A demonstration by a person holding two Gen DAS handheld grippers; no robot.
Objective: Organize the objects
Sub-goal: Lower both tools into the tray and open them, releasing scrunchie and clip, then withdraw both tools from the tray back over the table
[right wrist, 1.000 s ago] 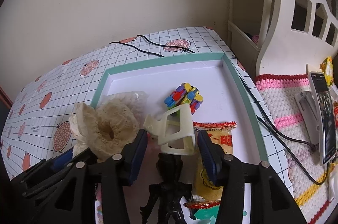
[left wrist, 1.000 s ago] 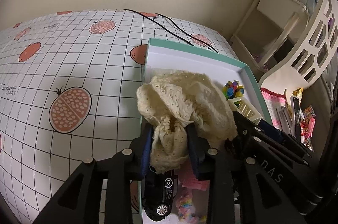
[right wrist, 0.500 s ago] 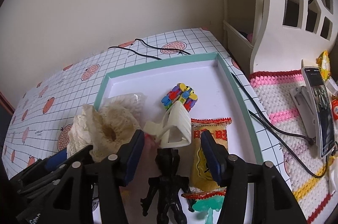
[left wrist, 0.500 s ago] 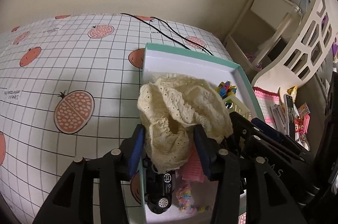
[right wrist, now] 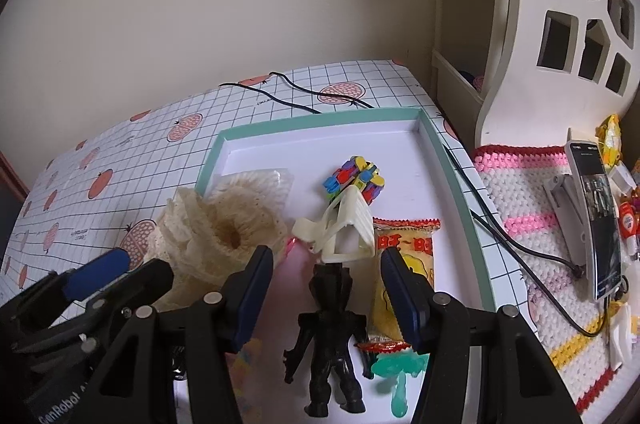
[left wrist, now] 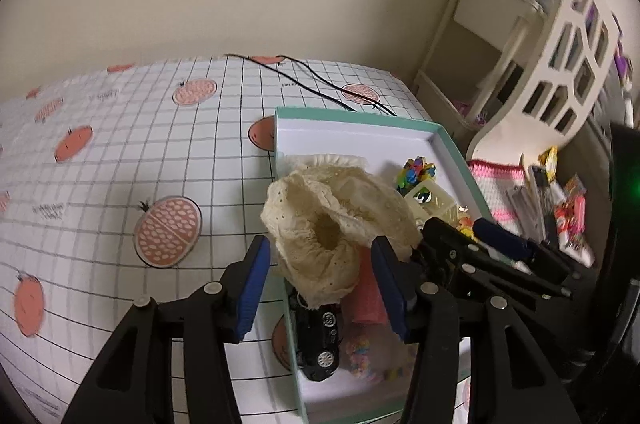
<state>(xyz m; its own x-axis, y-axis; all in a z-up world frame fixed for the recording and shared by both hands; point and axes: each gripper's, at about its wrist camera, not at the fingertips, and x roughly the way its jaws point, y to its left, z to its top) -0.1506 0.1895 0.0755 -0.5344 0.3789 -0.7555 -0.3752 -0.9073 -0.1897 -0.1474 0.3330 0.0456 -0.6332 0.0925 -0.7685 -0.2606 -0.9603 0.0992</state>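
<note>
Left wrist view: the left gripper [left wrist: 320, 280] is spread wide, holding nothing; the cream lace cloth [left wrist: 332, 224] sits heaped between its blue pads, touching neither, in the green-rimmed box [left wrist: 452, 151] over a black toy car [left wrist: 318, 336].

Right wrist view: the right gripper [right wrist: 326, 288] gapes open and empty, the cream plastic stand [right wrist: 346, 228] just ahead of its tips, a black figure [right wrist: 332, 340] lying between the fingers.
</note>
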